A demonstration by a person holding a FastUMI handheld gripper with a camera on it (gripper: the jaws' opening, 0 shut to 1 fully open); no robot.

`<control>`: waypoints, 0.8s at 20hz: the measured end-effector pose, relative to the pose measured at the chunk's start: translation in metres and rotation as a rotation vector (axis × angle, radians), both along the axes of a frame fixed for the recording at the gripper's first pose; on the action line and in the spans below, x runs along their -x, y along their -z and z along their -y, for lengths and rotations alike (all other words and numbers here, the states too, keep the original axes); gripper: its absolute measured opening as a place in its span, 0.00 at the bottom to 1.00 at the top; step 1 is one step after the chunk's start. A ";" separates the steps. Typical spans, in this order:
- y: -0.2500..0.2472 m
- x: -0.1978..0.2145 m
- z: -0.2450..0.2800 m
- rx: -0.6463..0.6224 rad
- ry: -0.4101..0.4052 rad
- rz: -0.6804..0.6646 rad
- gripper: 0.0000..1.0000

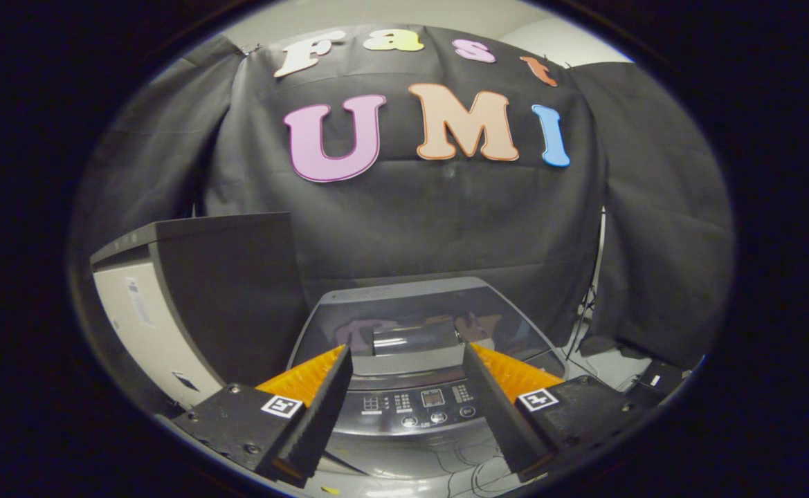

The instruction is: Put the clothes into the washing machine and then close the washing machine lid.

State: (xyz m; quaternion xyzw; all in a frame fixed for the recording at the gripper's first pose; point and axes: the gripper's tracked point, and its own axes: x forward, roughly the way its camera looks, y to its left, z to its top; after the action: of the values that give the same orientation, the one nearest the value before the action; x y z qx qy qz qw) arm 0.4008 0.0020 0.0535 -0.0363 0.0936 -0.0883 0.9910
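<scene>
Gripper (407,356) fingers spread apart, holding nothing. Washing machine (418,408) just ahead, lid (418,311) down, control panel (421,404) between fingers. Dark-topped cabinet (189,290) beside machine; cables (587,311) opposite side.

The pale floor (608,366) shows in the lower right of the frame and low at the bottom centre. The washing machine (414,408) stands on it at lower centre, just beyond the gripper (404,366), whose fingers are spread apart and hold nothing. Thin dark cables (463,470) trail across the floor below the machine. A small black box (660,377) sits at lower right, and a pale cabinet (148,325) with a dark top stands at left.
</scene>
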 end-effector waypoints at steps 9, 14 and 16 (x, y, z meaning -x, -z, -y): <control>-0.024 0.061 -0.004 0.001 -0.073 0.066 0.97; -0.034 0.094 -0.012 -0.013 -0.088 0.165 0.97; -0.028 0.107 -0.015 0.022 -0.094 0.166 0.97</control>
State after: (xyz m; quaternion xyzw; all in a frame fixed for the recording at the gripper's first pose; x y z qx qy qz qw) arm 0.2938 0.0166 0.0816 -0.0438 0.0082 -0.0456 0.9980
